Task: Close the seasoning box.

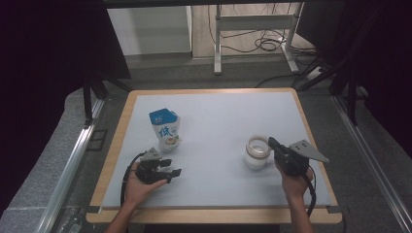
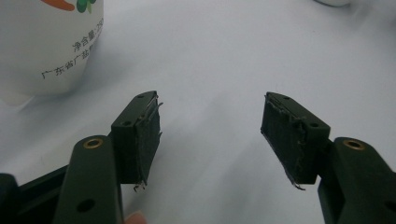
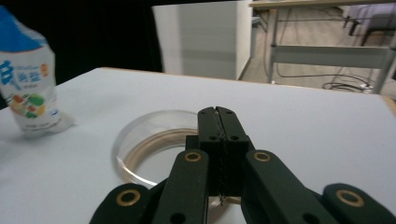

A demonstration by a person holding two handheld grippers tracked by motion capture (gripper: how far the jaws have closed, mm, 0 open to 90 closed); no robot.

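Observation:
A blue and white pouch [image 1: 165,128] with printed characters stands upright on the white mat, left of centre. A clear round jar [image 1: 257,151] with a pale rim sits at the right. My left gripper [image 1: 171,167] lies low on the mat just in front of the pouch, open, with nothing between its jaws [image 2: 212,102]; the pouch [image 2: 46,46] is off its left jaw. My right gripper [image 1: 271,141] is shut, its tips at the jar's right edge. In the right gripper view the closed jaws [image 3: 218,112] reach over the jar's near rim [image 3: 140,140], with the pouch [image 3: 28,88] far left.
The white mat [image 1: 218,111] covers a wooden table [image 1: 114,160] with a raised light edge. Beyond the table stand a white metal frame [image 1: 252,22] and loose cables on the floor. Black posts flank both sides.

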